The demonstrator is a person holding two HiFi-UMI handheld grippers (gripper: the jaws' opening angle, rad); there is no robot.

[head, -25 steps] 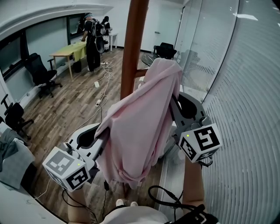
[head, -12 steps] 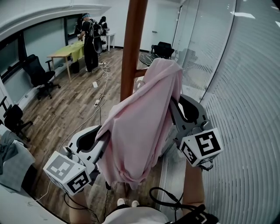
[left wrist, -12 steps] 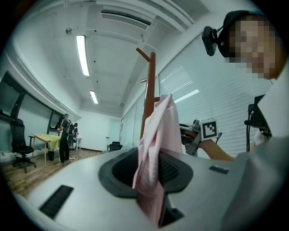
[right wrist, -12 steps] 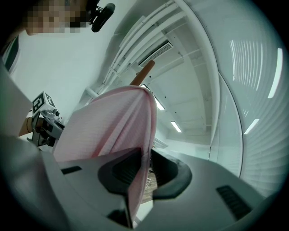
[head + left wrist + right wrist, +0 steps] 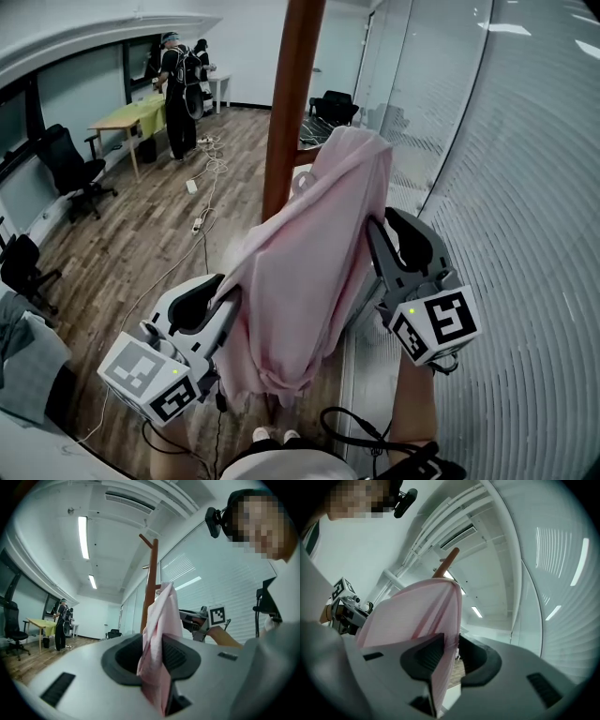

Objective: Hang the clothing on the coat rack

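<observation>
A pale pink garment (image 5: 300, 272) hangs stretched between both grippers, right in front of the brown wooden coat rack pole (image 5: 292, 94). My left gripper (image 5: 223, 298) is shut on the garment's lower left edge; in the left gripper view the pink cloth (image 5: 157, 653) is pinched between the dark pads. My right gripper (image 5: 375, 230) is shut on the garment's right side, higher up; the cloth (image 5: 440, 639) passes between its pads. The rack's top pegs (image 5: 146, 541) show above the garment in the left gripper view. The garment's top (image 5: 352, 141) rises beside the pole.
A glass partition with blinds (image 5: 506, 187) runs close on the right. Wood floor with cables (image 5: 202, 216) lies to the left. Far back, a person (image 5: 174, 80) stands by a green-topped table (image 5: 131, 117). Office chairs (image 5: 70, 164) stand along the left wall.
The view has shifted slightly and both grippers have edged along with the garment; the left one sits a little further right. The distant person has stepped further back.
</observation>
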